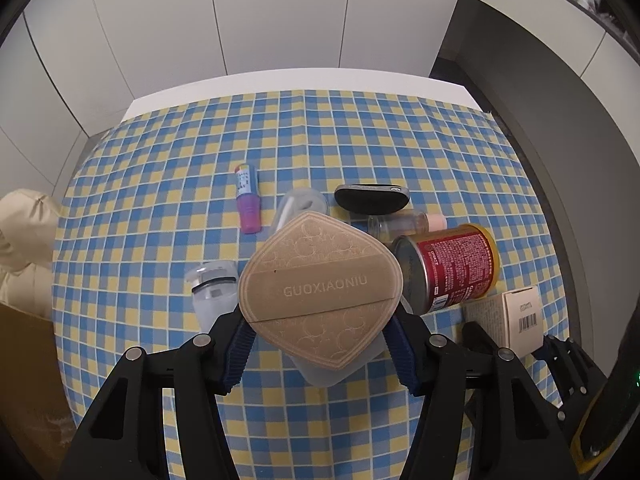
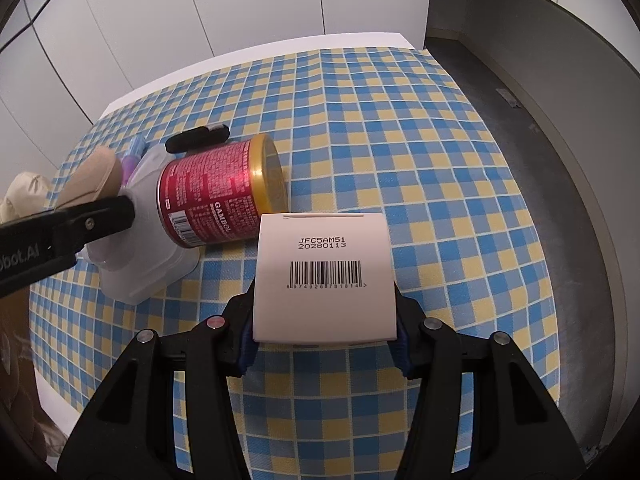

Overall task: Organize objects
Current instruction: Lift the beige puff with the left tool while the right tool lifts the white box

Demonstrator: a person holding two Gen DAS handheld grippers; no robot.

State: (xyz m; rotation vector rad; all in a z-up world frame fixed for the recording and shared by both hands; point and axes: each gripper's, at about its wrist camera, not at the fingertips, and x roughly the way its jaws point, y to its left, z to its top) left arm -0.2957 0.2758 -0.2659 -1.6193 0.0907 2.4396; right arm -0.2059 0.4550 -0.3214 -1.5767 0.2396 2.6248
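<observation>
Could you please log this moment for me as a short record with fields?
surface: table with a blue and yellow checked cloth
left gripper: jaws around a translucent case topped by a tan puff
right gripper: shut on a white box, barcode facing the camera
red can: lying on its side
also on the cloth: purple tube, black case

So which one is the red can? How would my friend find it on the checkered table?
Look at the table with the blue and yellow checkered cloth. In the cluster near its middle, just in front of a flat black case, lies the red can. It is the only metal tin there, tipped on its side, red with white print and gold rims.
</observation>
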